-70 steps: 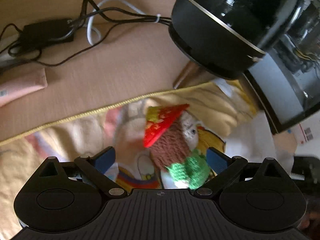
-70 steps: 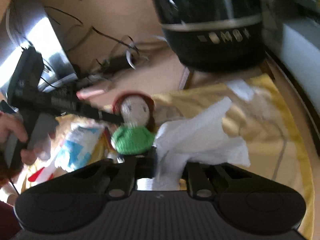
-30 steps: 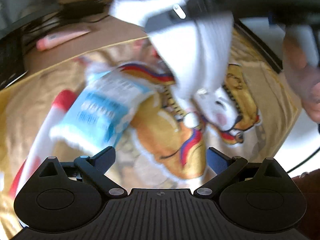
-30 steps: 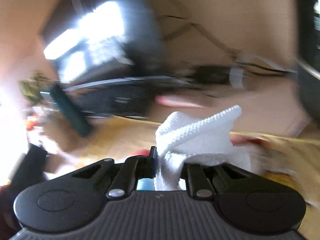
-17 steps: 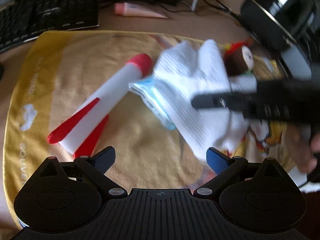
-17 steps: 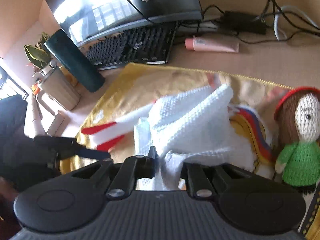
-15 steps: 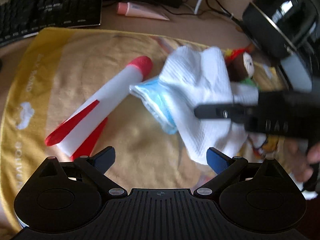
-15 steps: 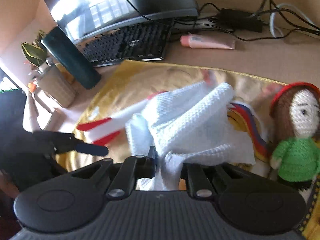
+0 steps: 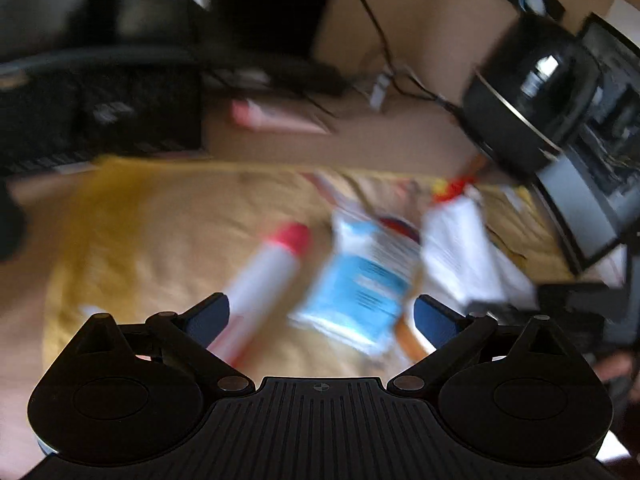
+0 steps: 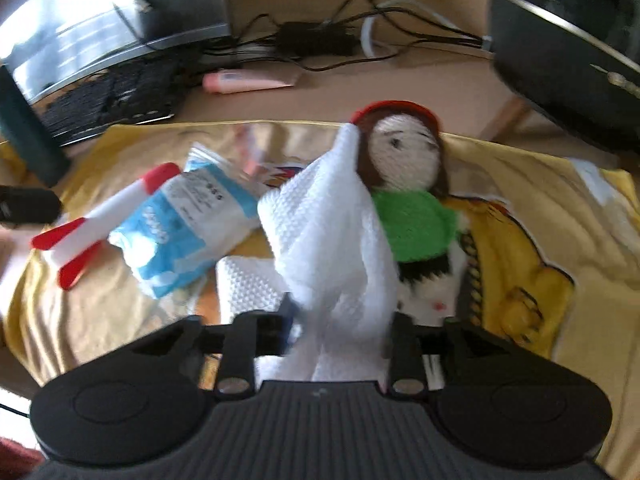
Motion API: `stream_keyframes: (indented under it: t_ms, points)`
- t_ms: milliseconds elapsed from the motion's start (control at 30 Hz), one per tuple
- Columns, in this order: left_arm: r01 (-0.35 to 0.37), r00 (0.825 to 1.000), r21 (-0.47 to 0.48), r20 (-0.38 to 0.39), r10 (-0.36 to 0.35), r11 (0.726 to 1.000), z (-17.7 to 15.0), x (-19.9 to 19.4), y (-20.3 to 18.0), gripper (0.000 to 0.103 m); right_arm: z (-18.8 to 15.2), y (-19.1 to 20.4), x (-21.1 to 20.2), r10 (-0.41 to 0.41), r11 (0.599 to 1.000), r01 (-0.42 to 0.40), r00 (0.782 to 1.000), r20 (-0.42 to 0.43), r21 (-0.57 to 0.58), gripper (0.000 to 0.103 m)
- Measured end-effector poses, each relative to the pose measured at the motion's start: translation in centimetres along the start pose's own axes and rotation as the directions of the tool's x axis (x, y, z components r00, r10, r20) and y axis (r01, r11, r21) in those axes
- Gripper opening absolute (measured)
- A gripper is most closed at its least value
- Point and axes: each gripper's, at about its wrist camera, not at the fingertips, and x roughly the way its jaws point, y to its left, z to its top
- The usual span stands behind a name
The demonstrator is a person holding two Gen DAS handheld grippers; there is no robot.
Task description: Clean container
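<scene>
Now the white cloth (image 10: 332, 232) drapes against the knitted doll (image 10: 404, 184).

White cloth (image 10: 332, 232), waffle weave, crumpled, pinched between the fingers of the right gripper (image 10: 340, 320), bunched upward and forward, lower folds trailing onto the yellow towel (image 10: 560, 200). Rocket-shaped container (image 10: 108, 216): white body, red cap, red fins, lying on its side on the same towel, cap end touching the blue pouch (image 10: 192, 224), apart from the cloth. Heavily blurred in the left wrist view; fine detail unreadable there.
</scene>
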Motion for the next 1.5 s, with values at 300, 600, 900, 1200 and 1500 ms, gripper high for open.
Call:
stream_keyframes:
  t_ms: [300, 600, 900, 1200, 1500]
  points:
    - [-0.028, 0.999, -0.109, 0.041, 0.032, 0.994, -3.2, -0.1, 1.0, 0.102, -2.6, 0.8, -4.8, -0.221, 0.975, 0.218, 0.956, 0.192, 0.038, 0.088]
    - [-0.131, 0.971, -0.123, 0.186, 0.153, 0.984, -7.9, -2.0, -6.8, 0.103, -5.9, 1.4, -8.7, -0.052, 0.973, 0.162, 0.849, 0.526, -0.166, 0.095]
    - [-0.433, 0.868, -0.042, 0.250, 0.430, 0.900, -14.8, -1.9, -12.9, 0.103, -13.1, -0.7, -8.6, -0.153, 0.986, 0.162, 0.835, 0.529, 0.031, 0.102]
    - [-0.365, 0.900, -0.026, 0.246, 0.360, 0.931, -18.2, -2.6, -15.3, 0.103, -17.1, -0.9, -9.7, -0.188, 0.982, 0.150, 0.834, 0.519, 0.116, 0.103]
    - [-0.355, 0.910, -0.031, 0.218, 0.353, 0.934, -20.0, -3.0, -16.1, 0.103, -18.6, 0.0, -9.7, -0.177, 0.984, 0.137, 0.855, 0.487, 0.118, 0.103]
